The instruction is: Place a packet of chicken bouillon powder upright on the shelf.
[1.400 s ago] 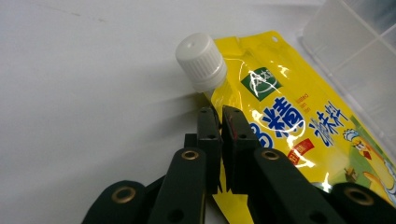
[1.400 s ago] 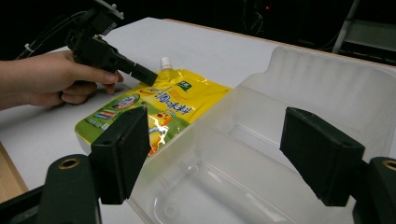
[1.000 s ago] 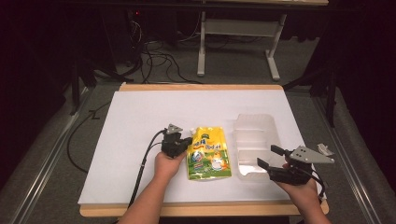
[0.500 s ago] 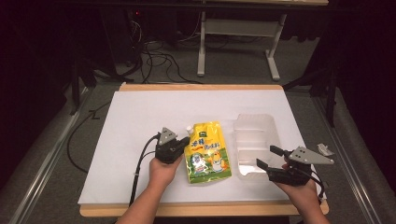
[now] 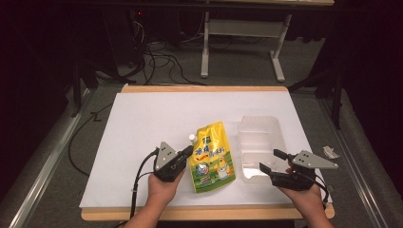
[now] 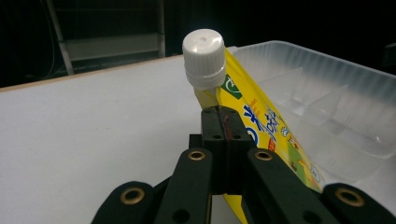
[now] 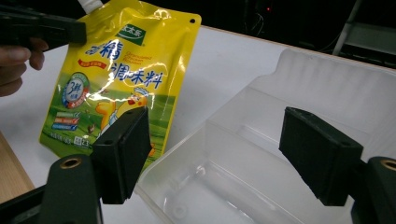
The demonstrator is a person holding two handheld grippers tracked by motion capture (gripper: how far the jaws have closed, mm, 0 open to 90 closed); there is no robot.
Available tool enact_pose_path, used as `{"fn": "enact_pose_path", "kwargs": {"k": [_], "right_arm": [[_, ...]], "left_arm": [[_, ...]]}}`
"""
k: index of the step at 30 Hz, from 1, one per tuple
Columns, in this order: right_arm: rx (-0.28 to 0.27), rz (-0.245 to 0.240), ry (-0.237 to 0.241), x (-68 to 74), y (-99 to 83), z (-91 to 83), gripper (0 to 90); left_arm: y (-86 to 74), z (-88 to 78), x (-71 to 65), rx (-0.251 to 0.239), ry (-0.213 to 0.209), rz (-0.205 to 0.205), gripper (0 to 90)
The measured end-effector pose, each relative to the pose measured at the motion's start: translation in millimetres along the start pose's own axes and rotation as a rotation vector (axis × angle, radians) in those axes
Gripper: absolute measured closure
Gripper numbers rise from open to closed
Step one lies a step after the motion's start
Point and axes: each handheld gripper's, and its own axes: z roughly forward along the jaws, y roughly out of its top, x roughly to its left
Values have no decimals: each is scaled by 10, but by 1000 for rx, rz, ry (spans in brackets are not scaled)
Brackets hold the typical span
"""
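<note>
Left gripper [image 5: 183,159] pinching yellow pouch [image 5: 212,159] edge below white cap [image 6: 203,58], probably to lift it. Right gripper [image 5: 271,161] spread wide, steadying clear tray [image 5: 259,137].

The yellow bag [image 7: 116,79] has writing on its front. At the top sits a small green badge [image 7: 129,31] with white Chinese signs, too small to read well. Under it run big white Chinese signs; the clearest is 精 [image 7: 113,49], and the row ends in 调味料 [image 7: 140,77]. A round blue sign [image 7: 74,93] at the left shows a big 3. The small lines at the bottom are too tiny to read.
</note>
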Motion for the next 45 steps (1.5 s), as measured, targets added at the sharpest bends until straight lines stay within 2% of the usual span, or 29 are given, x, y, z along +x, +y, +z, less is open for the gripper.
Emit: {"fn": "enact_pose_path", "kwargs": {"k": [2, 6, 8, 14, 16, 19, 24, 26, 30, 34, 39, 42, 45], "right_arm": [[-2, -2, -1, 19, 6, -5, 253], [-3, -8, -5, 63, 26, -9, 252], [-5, -14, 4, 81, 39, -2, 248], [-13, -16, 29, 195, 147, 35, 228], [-20, -4, 42, 234, 202, 59, 218], [-21, -3, 65, 295, 306, 142, 204], [9, 20, 139, 359, 476, 383, 174], [18, 12, 140, 373, 522, 452, 169], [47, 39, 154, 329, 565, 594, 155], [72, 66, 168, 285, 566, 696, 156], [137, 74, 206, 327, 563, 830, 179], [141, 72, 231, 364, 571, 851, 250], [148, 75, 223, 377, 575, 853, 316]], "left_arm": [[11, -45, -43, -17, -10, 3, 900], [46, -99, -128, -38, -24, 48, 900], [60, -115, -157, -48, -33, 57, 900], [82, -153, -214, -60, -48, 77, 900], [90, -156, -231, -67, -52, 78, 900], [101, -166, -257, -75, -61, 88, 900], [114, -205, -318, -86, -76, 116, 900], [119, -223, -350, -92, -81, 134, 900], [125, -252, -394, -99, -95, 161, 900], [126, -267, -410, -104, -109, 170, 900], [129, -268, -389, -95, -110, 175, 900], [129, -267, -377, -94, -109, 175, 900], [126, -269, -361, -87, -104, 173, 900]]}}
